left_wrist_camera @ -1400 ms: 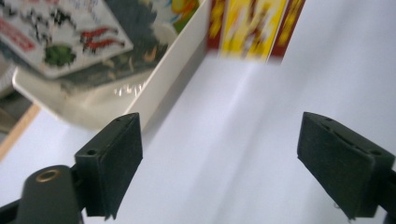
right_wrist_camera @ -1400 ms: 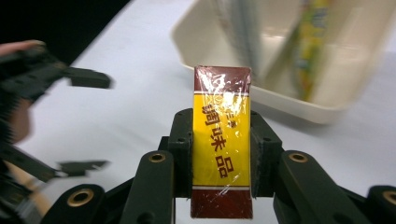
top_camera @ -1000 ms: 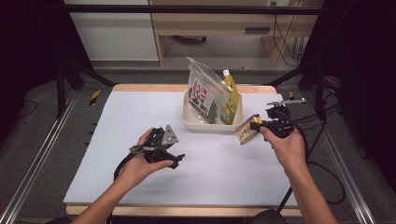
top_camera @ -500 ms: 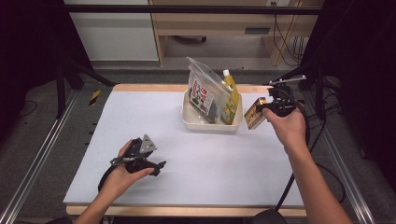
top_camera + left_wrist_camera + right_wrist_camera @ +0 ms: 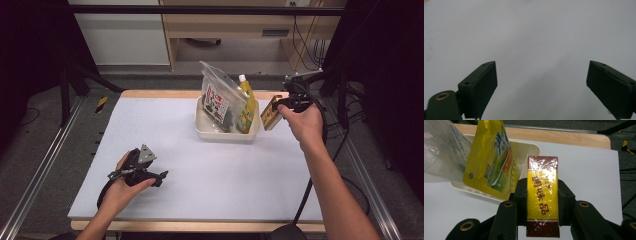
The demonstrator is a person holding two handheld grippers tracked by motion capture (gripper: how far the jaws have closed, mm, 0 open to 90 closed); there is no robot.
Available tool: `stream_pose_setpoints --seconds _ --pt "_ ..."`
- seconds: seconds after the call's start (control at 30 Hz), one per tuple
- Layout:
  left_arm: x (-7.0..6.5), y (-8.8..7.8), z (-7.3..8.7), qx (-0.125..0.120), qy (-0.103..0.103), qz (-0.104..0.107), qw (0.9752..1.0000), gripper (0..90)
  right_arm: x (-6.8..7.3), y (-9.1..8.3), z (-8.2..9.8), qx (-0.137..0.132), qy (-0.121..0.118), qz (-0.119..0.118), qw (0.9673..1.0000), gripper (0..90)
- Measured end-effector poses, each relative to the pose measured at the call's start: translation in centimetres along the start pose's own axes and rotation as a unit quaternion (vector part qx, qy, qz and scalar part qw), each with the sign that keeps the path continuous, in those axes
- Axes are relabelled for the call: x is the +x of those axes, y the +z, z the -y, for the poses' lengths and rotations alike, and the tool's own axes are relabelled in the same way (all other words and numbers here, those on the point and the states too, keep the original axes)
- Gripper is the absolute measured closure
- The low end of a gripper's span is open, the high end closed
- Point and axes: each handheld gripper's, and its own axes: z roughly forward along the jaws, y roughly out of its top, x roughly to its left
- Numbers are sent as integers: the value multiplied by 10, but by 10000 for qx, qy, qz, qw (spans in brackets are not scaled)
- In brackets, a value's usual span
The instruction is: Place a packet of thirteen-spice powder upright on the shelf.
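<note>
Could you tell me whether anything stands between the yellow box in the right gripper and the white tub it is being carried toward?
The yellow box, clamped in the right gripper, is just outside the white tub. Inside, a yellow pouch leans at the near rim, so it may crowd the way in; some open tub shows beside it.

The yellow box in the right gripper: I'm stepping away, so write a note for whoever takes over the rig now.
Right gripper: shut on the yellow box, held beside the tub's right end, above the table.
Left gripper: open, holds nothing, low over the white mat.
White tub: already holds a clear bag and a yellow pouch.
Left: the box probably goes into the tub, then release.
</note>
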Motion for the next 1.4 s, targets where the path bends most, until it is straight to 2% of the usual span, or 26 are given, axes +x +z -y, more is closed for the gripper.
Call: stream_pose_setpoints --seconds 0.1,0.17,0.37,0.9,1.4 --pt "1 -1 2 34 54 -58 10000 96 1 1 -3 11 5 34 10000 679" --pt "2 -1 4 -28 0 -78 10000 96 1 1 -5 -12 18 37 10000 678" --pt "7 -2 9 12 -29 -165 9999 96 4 2 -14 -40 9 63 10000 678" --pt "5 2 14 64 -92 -125 9999 96 21 15 -49 -74 -14 175 9998 678" --pt "1 7 16 129 -63 -52 9999 96 27 34 -56 62 -12 113 9999 679"
